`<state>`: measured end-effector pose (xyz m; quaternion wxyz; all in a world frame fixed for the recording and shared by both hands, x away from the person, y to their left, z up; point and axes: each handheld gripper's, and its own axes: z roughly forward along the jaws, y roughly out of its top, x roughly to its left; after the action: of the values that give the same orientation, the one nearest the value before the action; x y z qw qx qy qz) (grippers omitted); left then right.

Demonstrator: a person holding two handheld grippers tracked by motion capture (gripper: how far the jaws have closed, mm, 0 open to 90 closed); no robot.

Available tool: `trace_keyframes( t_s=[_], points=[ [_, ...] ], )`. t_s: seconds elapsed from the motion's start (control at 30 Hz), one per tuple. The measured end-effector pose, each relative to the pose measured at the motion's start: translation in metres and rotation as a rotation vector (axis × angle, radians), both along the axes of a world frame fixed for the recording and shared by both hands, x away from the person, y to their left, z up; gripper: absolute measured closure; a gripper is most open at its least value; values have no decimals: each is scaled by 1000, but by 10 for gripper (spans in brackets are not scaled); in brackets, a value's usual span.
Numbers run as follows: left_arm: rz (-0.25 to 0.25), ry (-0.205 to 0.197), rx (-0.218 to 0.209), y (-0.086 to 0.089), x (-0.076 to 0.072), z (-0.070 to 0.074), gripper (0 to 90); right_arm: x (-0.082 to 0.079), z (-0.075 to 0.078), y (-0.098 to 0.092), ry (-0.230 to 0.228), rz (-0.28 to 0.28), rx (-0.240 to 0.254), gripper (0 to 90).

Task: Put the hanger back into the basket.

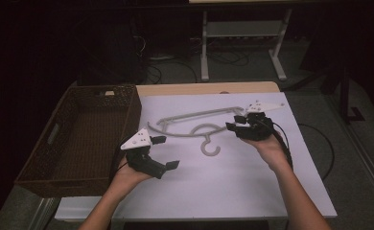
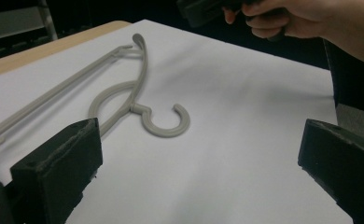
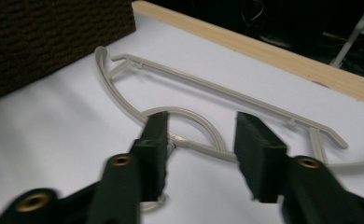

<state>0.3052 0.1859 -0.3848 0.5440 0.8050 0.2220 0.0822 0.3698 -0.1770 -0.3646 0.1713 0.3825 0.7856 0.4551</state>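
A grey plastic hanger (image 1: pixel 194 125) lies flat on the white sheet (image 1: pixel 233 177), its hook (image 1: pixel 210 149) pointing toward the near edge. My right gripper (image 1: pixel 234 123) hovers at the hanger's right shoulder. In the right gripper view the right gripper (image 3: pixel 203 142) has its jaws partly apart, straddling the hanger's curved neck (image 3: pixel 203 125) without the pads pressing on it. My left gripper (image 1: pixel 166 152) stands wide open, left of the hook and apart from it. The left gripper view shows the left gripper (image 2: pixel 199 163) with bare sheet between its jaws and the hook (image 2: pixel 168 127) ahead.
A dark wicker basket (image 1: pixel 127 115) stands along the sheet's left side, also seen as the basket (image 3: pixel 54 37) in the right gripper view. The table's wooden edge (image 1: pixel 199 88) runs along the back. A white table frame (image 1: pixel 204 43) and cables stand on the floor beyond.
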Motion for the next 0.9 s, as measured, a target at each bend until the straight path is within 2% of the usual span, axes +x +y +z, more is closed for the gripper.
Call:
trace_keyframes(
  t_s=[0.03, 0.07, 0.1, 0.17, 0.23, 0.27, 0.37, 0.43, 0.47, 0.73, 0.9],
  points=[
    [1, 3, -7, 1, -1, -2, 0, 8, -4, 4, 17, -7, -21, 683],
    [1, 3, -7, 1, -1, -2, 0, 8, -4, 4, 17, -7, -21, 683],
    [-1, 10, -8, 1, -1, -4, 0, 17, -10, 8, 45, -8, -33, 760],
    [-1, 11, -6, 1, -2, -4, 0, 20, -13, 10, 54, -8, -34, 789],
    [-3, 15, -9, 1, -2, -5, 0, 31, -22, 19, 90, -4, -41, 877],
    [-3, 15, -9, 1, -2, -5, 0, 31, -22, 19, 90, -4, -41, 877],
    [-4, 15, -13, 1, -2, -5, 0, 44, -38, 32, 140, 2, -51, 893],
    [-6, 18, -12, 0, -2, -5, 0, 47, -41, 35, 149, 9, -53, 893],
    [-9, 19, -10, 0, -2, -5, 0, 53, -48, 43, 167, 17, -60, 893],
    [-21, 25, -4, -3, -2, -8, 0, 70, -64, 75, 208, 53, -93, 893],
    [-27, 26, -5, -4, -2, -8, 0, 78, -73, 86, 240, 56, -120, 894]
  ],
)
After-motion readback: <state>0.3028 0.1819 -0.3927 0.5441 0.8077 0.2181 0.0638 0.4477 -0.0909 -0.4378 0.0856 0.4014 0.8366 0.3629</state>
